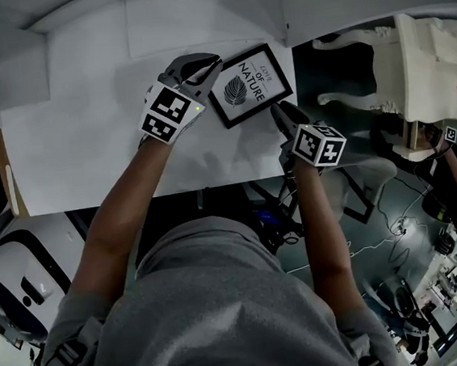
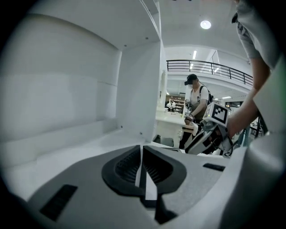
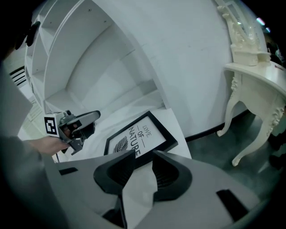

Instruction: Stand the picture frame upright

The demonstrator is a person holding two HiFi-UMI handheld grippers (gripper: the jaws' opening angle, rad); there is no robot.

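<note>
Nearest to us, our right gripper (image 3: 142, 172) has its jaws standing apart with nothing gripped. Between them we see only the white tabletop (image 1: 86, 144), and their tips stop just short of the near right corner of the picture frame (image 1: 249, 84). Our left gripper (image 2: 142, 166) has its jaws pressed together and empty. In the head view its tip sits at the frame's far left corner, and we cannot tell whether it touches.

The picture frame lies flat and face up on the tabletop, close to the table's right edge and turned a little askew. It has a black border around a white sheet with a leaf drawing and the words LOVE OF NATURE.

Beyond the frame rise the white back wall (image 3: 111, 58) and an upright white side panel (image 2: 140, 89) of the unit. To our right, off the tabletop, a cream table (image 3: 254, 76) with carved, curved legs stands on the dark floor. Farthest off, in the left gripper view, we see a person (image 2: 195, 100) standing at a counter below a railed balcony (image 2: 210, 69)
</note>
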